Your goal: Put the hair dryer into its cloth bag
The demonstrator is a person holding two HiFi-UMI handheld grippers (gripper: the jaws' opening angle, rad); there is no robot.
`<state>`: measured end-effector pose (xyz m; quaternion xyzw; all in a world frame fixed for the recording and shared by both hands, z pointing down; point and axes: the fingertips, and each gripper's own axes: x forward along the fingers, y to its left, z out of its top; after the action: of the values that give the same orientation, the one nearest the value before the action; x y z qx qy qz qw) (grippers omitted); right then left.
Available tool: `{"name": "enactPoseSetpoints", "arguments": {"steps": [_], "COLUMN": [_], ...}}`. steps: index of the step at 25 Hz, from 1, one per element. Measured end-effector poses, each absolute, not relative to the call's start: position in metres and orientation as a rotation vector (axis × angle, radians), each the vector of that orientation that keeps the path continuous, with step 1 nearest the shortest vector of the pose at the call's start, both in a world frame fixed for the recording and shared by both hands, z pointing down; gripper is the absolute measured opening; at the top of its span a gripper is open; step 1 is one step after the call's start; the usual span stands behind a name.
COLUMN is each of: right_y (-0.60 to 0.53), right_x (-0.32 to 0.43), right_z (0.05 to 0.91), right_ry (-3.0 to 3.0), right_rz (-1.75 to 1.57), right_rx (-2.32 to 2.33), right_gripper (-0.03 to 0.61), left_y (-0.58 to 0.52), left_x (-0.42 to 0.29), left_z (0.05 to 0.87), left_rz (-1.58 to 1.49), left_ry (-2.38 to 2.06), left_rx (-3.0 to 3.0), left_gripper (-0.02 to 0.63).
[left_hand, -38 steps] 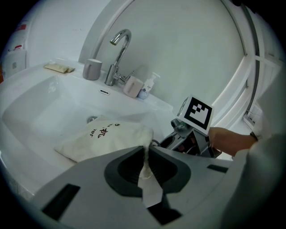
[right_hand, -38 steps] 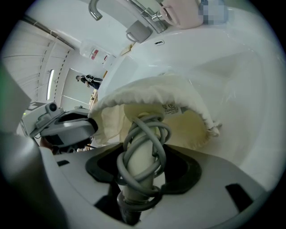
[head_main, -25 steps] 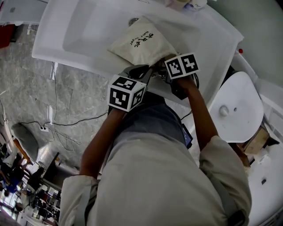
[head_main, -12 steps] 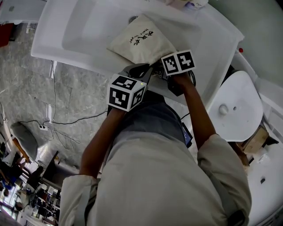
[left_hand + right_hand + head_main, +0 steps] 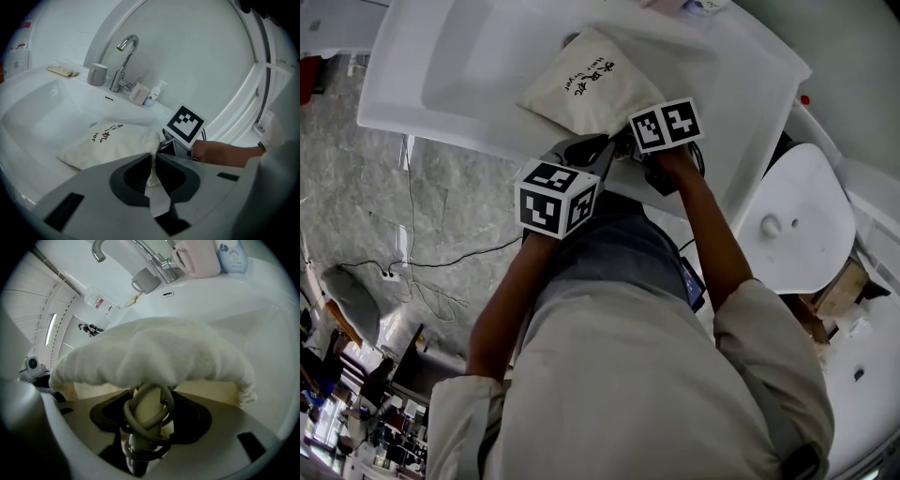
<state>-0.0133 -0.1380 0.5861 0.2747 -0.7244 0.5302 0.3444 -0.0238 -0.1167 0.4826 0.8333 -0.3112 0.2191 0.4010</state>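
We have the left gripper (image 5: 153, 165) jaws pinched on the cloth bag (image 5: 110, 143) hem. The right gripper (image 5: 148, 420) jaws clamp the hair dryer (image 5: 146, 404) handle, cord wrapped round it. At its 12 o'clock, the rest is hidden under the bag cloth. The bag lies in the sink (image 5: 459, 66), with both grippers at its 5 o'clock corner.

Seen from above, a cream cloth bag (image 5: 586, 89) with dark print lies in a white sink (image 5: 441, 75). The left hand-held gripper (image 5: 589, 150) and right hand-held gripper (image 5: 628, 142) meet at its near edge. A white toilet (image 5: 797, 220) stands at right.
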Motion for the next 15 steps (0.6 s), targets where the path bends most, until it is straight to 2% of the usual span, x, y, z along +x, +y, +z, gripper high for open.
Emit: {"name": "enactPoseSetpoints", "arguments": {"steps": [15], "right_y": [-0.154], "right_x": [-0.019], "right_z": [0.594], "right_ry": [-1.949], "right_rz": [1.298], "right_rx": [0.767], "right_gripper": [0.258], "left_y": [-0.118], "left_x": [-0.018], "left_z": [0.484], "left_rz": [0.521], "left_ry": [-0.816], "left_rx": [2.101], "left_gripper": [0.037]}}
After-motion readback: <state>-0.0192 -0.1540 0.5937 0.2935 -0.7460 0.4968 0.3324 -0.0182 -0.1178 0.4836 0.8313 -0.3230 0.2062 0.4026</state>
